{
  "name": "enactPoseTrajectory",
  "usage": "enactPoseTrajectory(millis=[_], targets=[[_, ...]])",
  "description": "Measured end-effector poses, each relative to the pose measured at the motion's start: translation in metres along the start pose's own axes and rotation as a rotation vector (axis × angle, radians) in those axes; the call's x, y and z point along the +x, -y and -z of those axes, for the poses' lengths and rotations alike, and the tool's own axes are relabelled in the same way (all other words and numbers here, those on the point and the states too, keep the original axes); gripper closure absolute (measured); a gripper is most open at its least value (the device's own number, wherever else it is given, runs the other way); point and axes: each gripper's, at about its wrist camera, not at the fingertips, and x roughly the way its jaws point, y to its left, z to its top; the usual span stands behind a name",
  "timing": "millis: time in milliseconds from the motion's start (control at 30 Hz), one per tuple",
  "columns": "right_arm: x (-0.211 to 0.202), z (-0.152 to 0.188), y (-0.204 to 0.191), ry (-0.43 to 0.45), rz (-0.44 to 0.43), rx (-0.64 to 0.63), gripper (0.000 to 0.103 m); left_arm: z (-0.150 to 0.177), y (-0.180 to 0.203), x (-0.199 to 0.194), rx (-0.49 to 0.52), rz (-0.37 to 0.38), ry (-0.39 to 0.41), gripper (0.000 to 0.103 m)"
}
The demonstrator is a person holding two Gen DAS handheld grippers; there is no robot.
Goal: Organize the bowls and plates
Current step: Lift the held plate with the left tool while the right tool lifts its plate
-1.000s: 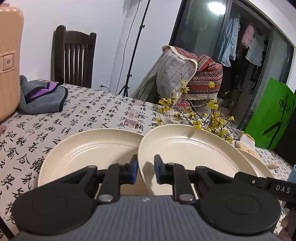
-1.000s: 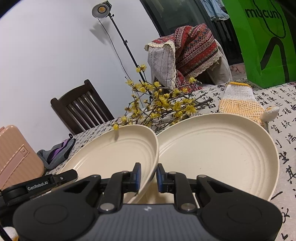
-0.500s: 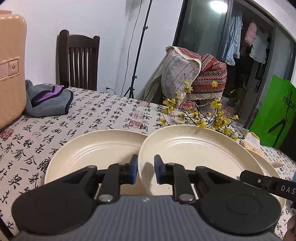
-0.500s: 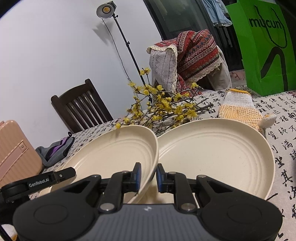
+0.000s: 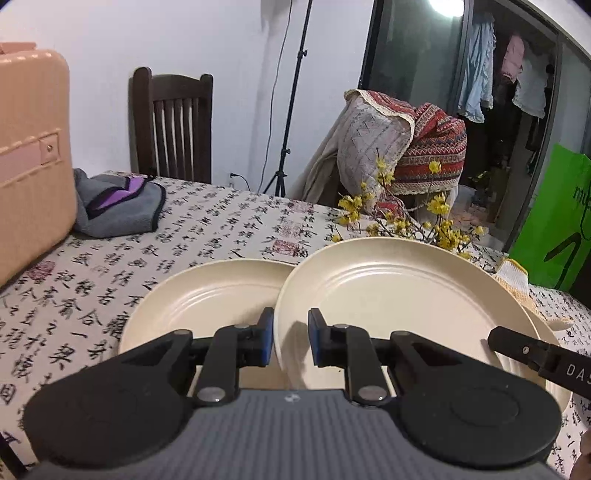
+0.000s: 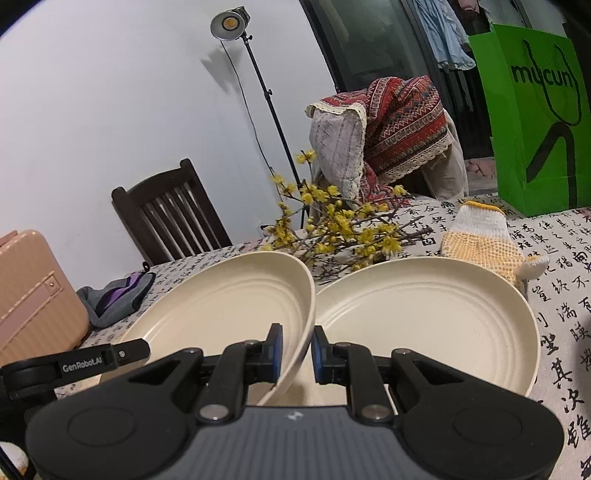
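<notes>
My right wrist view alone shows the lamp head (image 6: 229, 24). I count three cream plates: the raised plate (image 5: 388, 291), pinched at its near rim by both my left claw (image 5: 291, 341) and right claw (image 6: 297, 356), overlaps two flat on the counter (image 5: 221, 229).

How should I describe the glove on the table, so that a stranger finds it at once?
On the table covered in black calligraphy, look toward the far end near the green bag. Before it, beside the yellow flower branches and behind the flat cream plate, lies the glove: knitted, unlike its neighbours, white cuff, yellow dots.
</notes>
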Motion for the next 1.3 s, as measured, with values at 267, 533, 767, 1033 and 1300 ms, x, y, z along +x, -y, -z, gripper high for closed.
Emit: enactPoseTrajectory(millis=[267,533,767,1033,1300], targets=[[-0.02,-0.006,-0.007,-0.005,-0.036,0.025,0.088,-0.001,-0.001,-0.034,-0.039,-0.019,0.013,0.083],[-0.051,-0.003,-0.012,0.005,-0.061,0.007,0.088,0.003,0.006,-0.07,-0.064,-0.045,0.035,0.083],[-0.079,-0.001,-0.012,0.013,-0.07,-0.011,0.088,0.007,0.015,-0.095,-0.066,-0.042,0.048,0.083],[-0.108,0.004,-0.008,0.03,-0.064,-0.013,0.088,0.013,0.027,-0.116,-0.056,-0.034,0.055,0.083],[-0.132,0.009,-0.008,0.041,-0.046,-0.017,0.088,0.021,0.033,-0.133,-0.053,-0.019,0.061,0.083]])
